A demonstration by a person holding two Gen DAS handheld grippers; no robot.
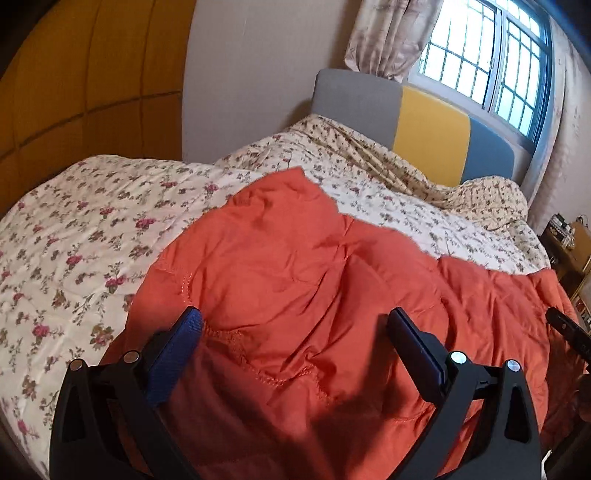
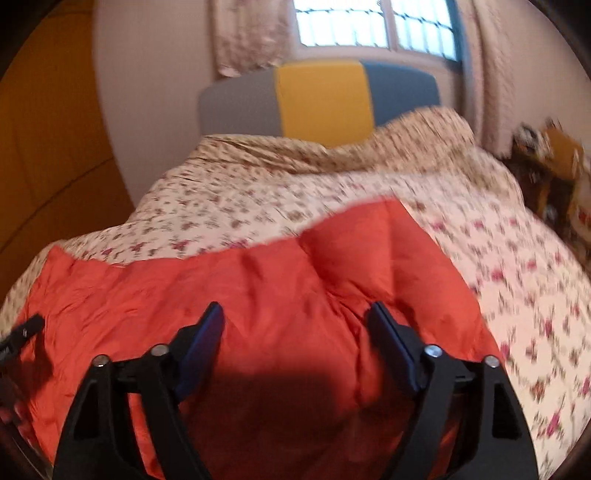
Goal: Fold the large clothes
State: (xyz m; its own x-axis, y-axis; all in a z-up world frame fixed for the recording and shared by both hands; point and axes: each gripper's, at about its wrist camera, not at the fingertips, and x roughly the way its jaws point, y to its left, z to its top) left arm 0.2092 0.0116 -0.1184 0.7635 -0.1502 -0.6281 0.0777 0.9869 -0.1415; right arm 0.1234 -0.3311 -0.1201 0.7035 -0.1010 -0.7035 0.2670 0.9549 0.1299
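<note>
A floral quilt (image 1: 92,229) covers the bed, bunched up against a headboard (image 1: 428,136) panelled in grey, yellow and blue. Behind it a barred window (image 1: 487,59) is flanked by a patterned curtain (image 1: 388,33), with orange wall panels (image 1: 74,74) at the far left. What seems to be a cluttered wooden shelf (image 2: 554,162) stands beside the bed, too blurred to read.

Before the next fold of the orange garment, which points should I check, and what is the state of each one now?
1. Left claw open, nothing clamped: ok.
2. Right claw open, nothing clamped: ok.
3. Orange garment lies on the floral bedspread: ok.
4. Garment smooth before folding: not ok, it is wrinkled and puffy.
5. Far edge of the garment visible in both views: ok.
6. Near hem below the claws: cannot tell, hidden by the claws and shadow.
</note>
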